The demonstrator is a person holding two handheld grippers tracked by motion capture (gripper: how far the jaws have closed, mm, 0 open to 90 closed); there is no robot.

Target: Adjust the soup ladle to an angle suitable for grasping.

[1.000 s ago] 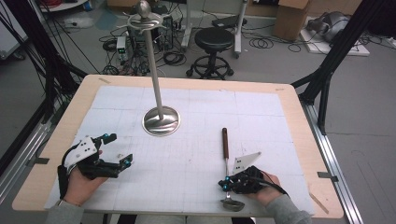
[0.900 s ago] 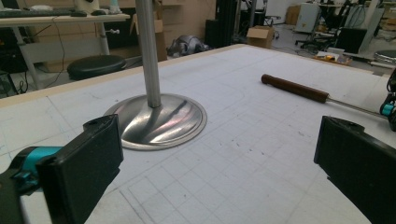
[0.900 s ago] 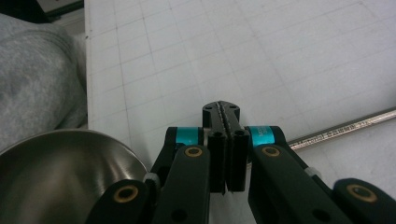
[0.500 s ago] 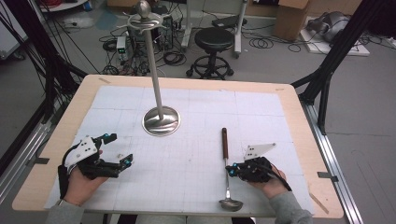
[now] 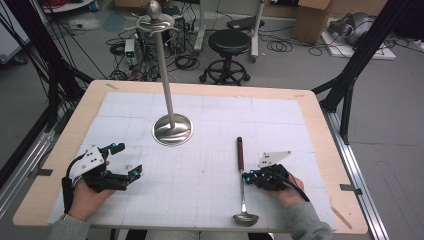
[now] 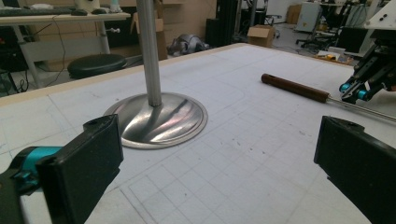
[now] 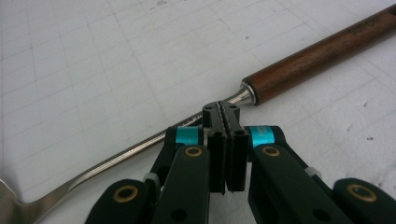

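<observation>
Right gripper [image 7: 226, 122] pinched shut at the ladle [image 5: 241, 170] shaft – gripping nothing; left gripper [image 5: 122, 162] wide open, empty. Ladle lies on the desk [image 5: 210, 200] – hanging on the stand [image 5: 171, 127] not started.

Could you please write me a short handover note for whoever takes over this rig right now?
Left gripper: open, holds nothing, rests at the table's left side.
Right gripper: jaws shut together, tips at the ladle's metal shaft just below the wooden handle; whether they touch it I cannot tell.
Ladle: flat on the mat, handle pointing away, bowl near the front edge.
Stand: upright at centre, hooks bare.
Done: nothing lifted.
Left: probably grasp the ladle and hang it on the stand.
</observation>
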